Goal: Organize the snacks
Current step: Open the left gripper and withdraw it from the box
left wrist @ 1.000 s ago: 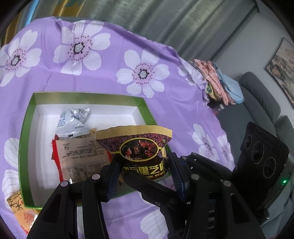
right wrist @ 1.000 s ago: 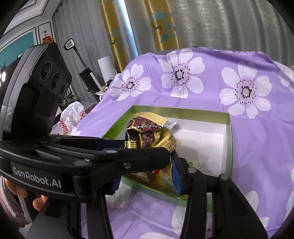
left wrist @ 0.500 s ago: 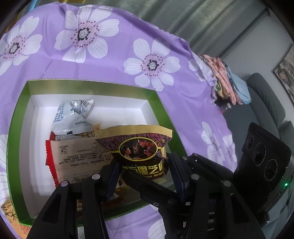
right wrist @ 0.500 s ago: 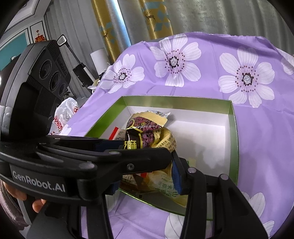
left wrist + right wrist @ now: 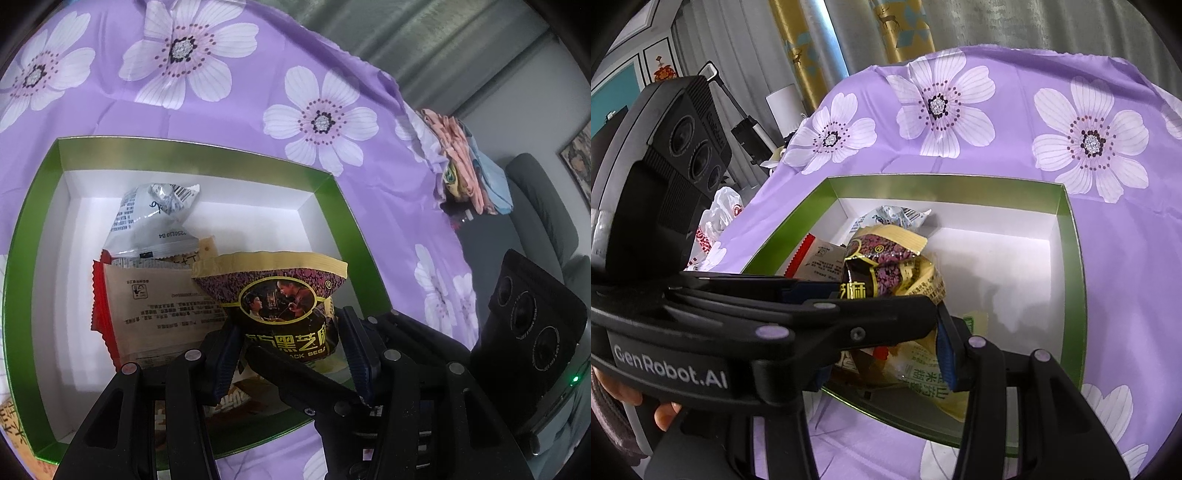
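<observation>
Green-rimmed box [image 5: 33, 236] on purple floral cloth [image 5: 240, 122]: red-edged packet [image 5: 147, 306] and silver packet [image 5: 151, 218] lie at its left. Left gripper [image 5: 291, 332] clenched on purple-and-gold sesame snack bag [image 5: 280, 295], held above the box's near edge. Right gripper [image 5: 882, 354] grasping yellow-green packet [image 5: 923, 373], over the same edge.

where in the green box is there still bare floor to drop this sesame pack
The green box has bare white floor along its right side, between the right wall and the black sesame pack. The left side is crowded: grey packet and red-edged packet overlap there.
</observation>
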Action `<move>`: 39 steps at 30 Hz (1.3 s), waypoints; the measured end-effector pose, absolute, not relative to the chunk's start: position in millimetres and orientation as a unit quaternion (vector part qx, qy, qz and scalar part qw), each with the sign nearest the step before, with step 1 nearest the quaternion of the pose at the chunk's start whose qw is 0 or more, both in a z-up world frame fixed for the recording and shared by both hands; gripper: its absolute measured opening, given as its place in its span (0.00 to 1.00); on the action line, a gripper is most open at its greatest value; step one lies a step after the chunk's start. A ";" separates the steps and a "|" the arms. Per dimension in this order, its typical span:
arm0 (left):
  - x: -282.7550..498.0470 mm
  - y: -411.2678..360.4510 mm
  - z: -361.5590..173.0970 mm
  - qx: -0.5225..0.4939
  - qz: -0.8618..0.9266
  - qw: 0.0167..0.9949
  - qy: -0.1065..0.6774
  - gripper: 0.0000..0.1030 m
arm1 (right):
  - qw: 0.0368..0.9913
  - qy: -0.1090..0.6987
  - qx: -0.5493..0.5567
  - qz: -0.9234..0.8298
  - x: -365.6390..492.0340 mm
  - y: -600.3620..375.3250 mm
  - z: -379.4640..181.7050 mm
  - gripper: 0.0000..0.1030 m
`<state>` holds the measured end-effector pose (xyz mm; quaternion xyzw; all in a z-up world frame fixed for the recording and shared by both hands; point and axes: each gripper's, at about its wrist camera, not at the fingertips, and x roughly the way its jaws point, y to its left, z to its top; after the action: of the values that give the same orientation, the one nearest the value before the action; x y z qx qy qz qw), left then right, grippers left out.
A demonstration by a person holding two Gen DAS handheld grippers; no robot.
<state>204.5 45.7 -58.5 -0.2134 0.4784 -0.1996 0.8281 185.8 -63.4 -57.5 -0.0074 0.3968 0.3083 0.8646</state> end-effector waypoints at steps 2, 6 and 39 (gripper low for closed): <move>205.0 45.7 -58.3 -0.214 -0.200 0.828 0.479 0.51 | 0.864 0.399 -0.007 0.308 186.2 -62.8 -58.1 0.45; 204.8 46.1 -59.1 -0.216 -0.198 0.827 0.480 0.51 | 0.863 0.402 -0.007 0.307 186.5 -62.8 -58.0 0.46; 204.6 53.5 -45.6 -0.216 -0.143 0.835 0.485 0.70 | 0.861 0.424 -0.013 0.282 188.9 -65.0 -57.9 0.54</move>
<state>204.6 53.5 -45.6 -0.2163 0.4847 -0.1427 0.8354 188.9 -65.0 -57.9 -0.0134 0.4235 0.2821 0.8607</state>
